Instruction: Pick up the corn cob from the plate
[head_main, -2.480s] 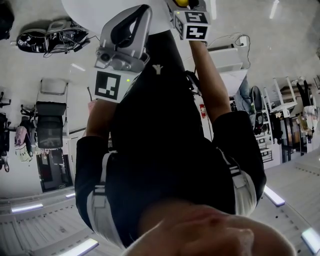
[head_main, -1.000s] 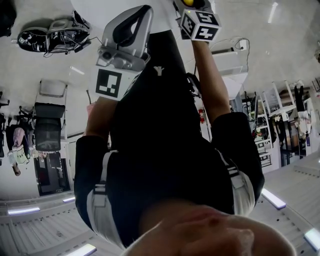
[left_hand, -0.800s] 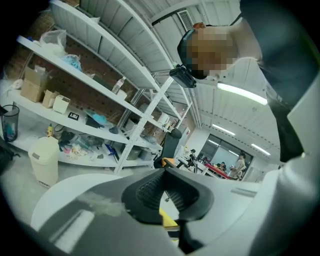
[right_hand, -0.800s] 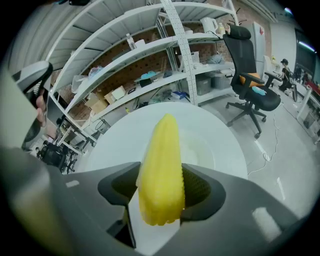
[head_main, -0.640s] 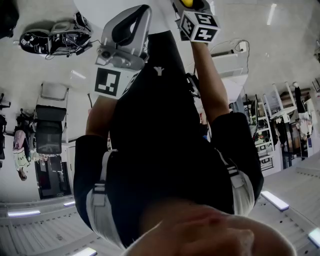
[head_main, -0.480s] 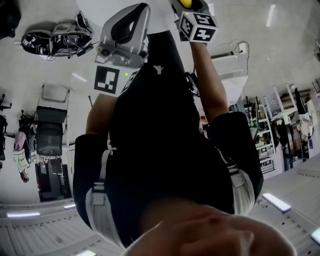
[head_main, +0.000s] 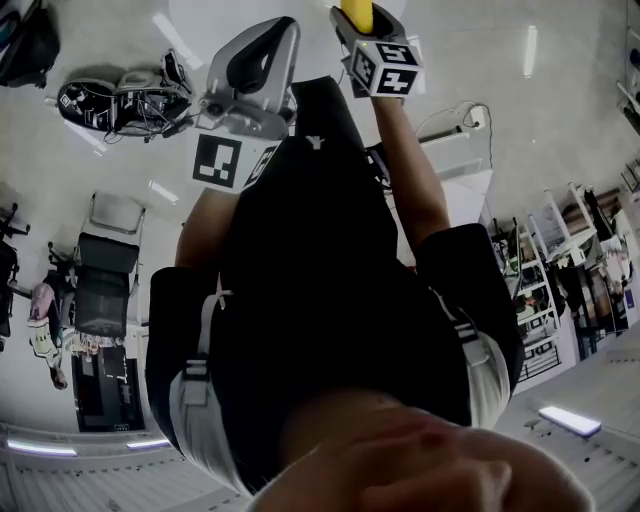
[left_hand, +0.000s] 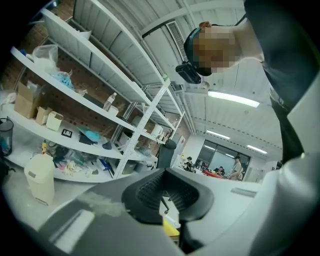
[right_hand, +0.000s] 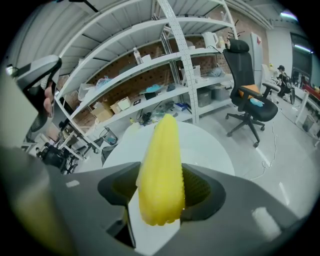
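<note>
**Corn cob clamped in your right jaws; left jaws released and empty**

Your right gripper (right_hand: 161, 189) has the corn cob (right_hand: 159, 150) firmly in its jaws. In the right gripper view both dark ribbed pads (right_hand: 199, 187) press on the yellow cob's sides near its blunt end. The blunt end sits closest to the camera, and the tapered tip points away from you. As far as that view shows, the cob touches nothing but the pads.

The round white bench (right_hand: 215, 150) lies behind and below the cob. Past the bench stands white shelving (right_hand: 150, 60) loaded with boxes and bottles against a brick wall. A black office chair (right_hand: 247, 85) stands on the floor to the right of the shelving.

Your left gripper (left_hand: 167, 192) is released. In the left gripper view its two pads stand apart with nothing pressed between them, and the room shows through the gap. That gripper faces more long white shelves, and a white lidded container (left_hand: 40, 177) stands low on the left. Several people sit far off at the back of the room.

In the head view your black top (head_main: 330, 300) fills the middle of the frame, and both forearms reach towards the top edge. The left gripper sits left of centre there and the right gripper just beside it. The yellow cob pokes out of the right jaws at the very top.
</note>
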